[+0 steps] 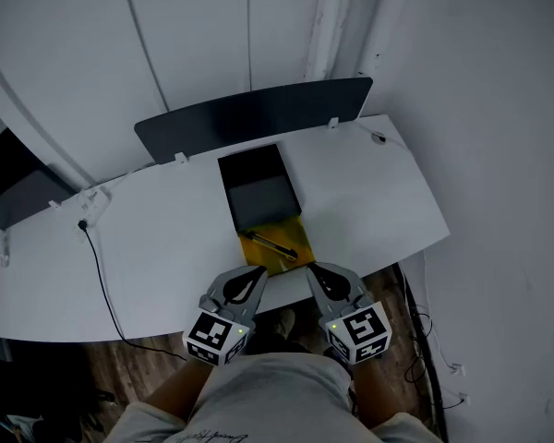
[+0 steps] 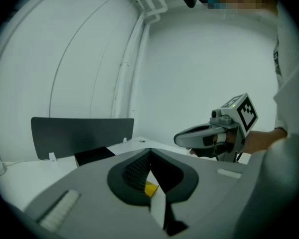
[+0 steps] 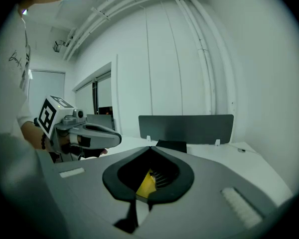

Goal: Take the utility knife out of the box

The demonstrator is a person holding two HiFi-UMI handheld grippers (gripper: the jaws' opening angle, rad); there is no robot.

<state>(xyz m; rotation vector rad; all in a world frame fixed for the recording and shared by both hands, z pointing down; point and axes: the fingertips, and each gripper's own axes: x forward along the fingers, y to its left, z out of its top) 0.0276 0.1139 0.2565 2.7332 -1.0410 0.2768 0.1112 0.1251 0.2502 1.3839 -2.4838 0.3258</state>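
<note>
**Inspector:** The left tool (image 1: 257,273) and the right tool (image 1: 316,272) each have their jaws pressed together, and neither gripper view shows anything between them. Both hang at the near edge of the surface (image 1: 379,192), one on either side of the box's near end.

**Clerk:** Status of the task?

**Inspector:** Not begun, in my judgement. The utility knife (image 1: 271,245) lies aslant in the yellow tray (image 1: 295,243), with neither tool touching it. The tray sticks out of the near end of the black box (image 1: 251,166).

**Clerk:** Other contents?

**Inspector:** I see nothing else in the tray. I can make out no contents in the dark far part of the box.

**Clerk:** Outstanding?

**Inspector:** All of it. A tool must be spread, closed on the knife, and lifted clear.
</note>
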